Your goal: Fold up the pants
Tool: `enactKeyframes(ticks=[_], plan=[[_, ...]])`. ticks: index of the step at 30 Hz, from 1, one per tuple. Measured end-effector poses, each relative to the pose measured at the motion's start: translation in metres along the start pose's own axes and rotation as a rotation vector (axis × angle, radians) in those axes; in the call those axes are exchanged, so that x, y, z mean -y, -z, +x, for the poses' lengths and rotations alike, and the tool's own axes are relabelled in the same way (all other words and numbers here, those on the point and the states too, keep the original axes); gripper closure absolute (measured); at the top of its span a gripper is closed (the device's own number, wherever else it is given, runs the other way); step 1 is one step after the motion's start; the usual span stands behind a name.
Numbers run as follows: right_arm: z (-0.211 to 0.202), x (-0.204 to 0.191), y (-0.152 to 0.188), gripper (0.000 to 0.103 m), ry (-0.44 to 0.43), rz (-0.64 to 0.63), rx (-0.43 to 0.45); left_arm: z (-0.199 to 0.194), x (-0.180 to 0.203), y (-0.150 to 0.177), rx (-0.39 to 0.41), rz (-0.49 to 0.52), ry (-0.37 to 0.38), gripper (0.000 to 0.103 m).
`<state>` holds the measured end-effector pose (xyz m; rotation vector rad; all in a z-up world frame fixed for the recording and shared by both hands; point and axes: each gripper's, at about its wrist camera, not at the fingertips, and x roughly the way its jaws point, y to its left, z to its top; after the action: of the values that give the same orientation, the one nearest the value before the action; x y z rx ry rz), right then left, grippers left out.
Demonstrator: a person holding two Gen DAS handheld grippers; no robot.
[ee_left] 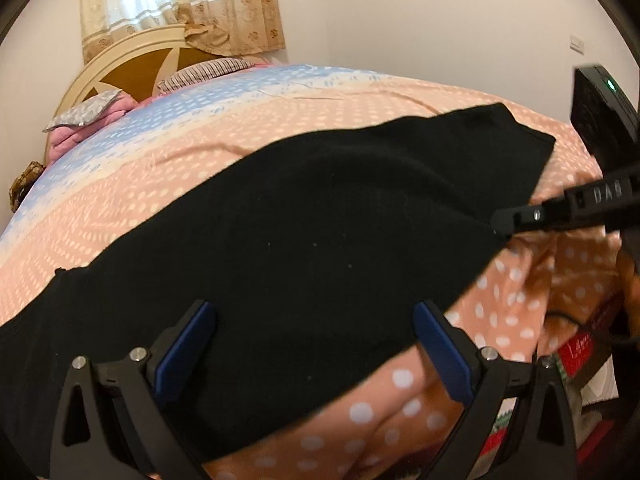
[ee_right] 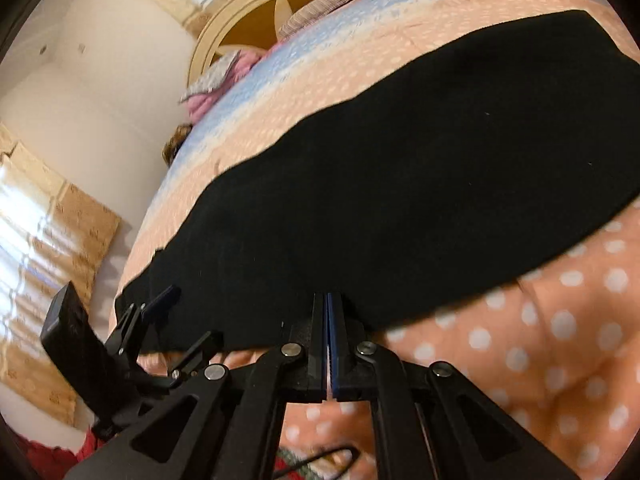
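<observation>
Black pants (ee_left: pixel 304 216) are seen spread across the dotted peach bedspread (ee_left: pixel 168 184) in the left wrist view, with the left gripper (ee_left: pixel 316 344) held wide apart over the near hem, nothing clamped. In the right wrist view, the right gripper (ee_right: pixel 329 300) is pressed together on the pants' near edge.

Daylight is glowing through a curtain (ee_left: pixel 180 0) hanging above the headboard (ee_left: pixel 132 64); pillows (ee_left: pixel 208 70) are lying against it, white walls (ee_left: pixel 440 12) rising behind.
</observation>
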<state>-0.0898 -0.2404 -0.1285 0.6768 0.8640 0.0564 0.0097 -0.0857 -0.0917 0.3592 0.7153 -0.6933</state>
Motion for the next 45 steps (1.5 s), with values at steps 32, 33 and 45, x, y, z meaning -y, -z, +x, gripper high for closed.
enactKeyframes(ticks=[32, 33, 45], plan=[[-0.028, 0.049, -0.066, 0.102, 0.02, 0.058, 0.008, -0.001, -0.016, -0.058, 0.14, -0.09, 0.118, 0.002], [-0.034, 0.054, -0.066, 0.102, 0.045, 0.07, -0.015, 0.002, -0.013, -0.066, 0.149, -0.073, 0.13, 0.002], [-0.09, 0.122, -0.146, 0.102, 0.35, 0.129, 0.244, 0.057, 0.068, -0.066, 0.065, 0.121, 0.027, 0.002]])
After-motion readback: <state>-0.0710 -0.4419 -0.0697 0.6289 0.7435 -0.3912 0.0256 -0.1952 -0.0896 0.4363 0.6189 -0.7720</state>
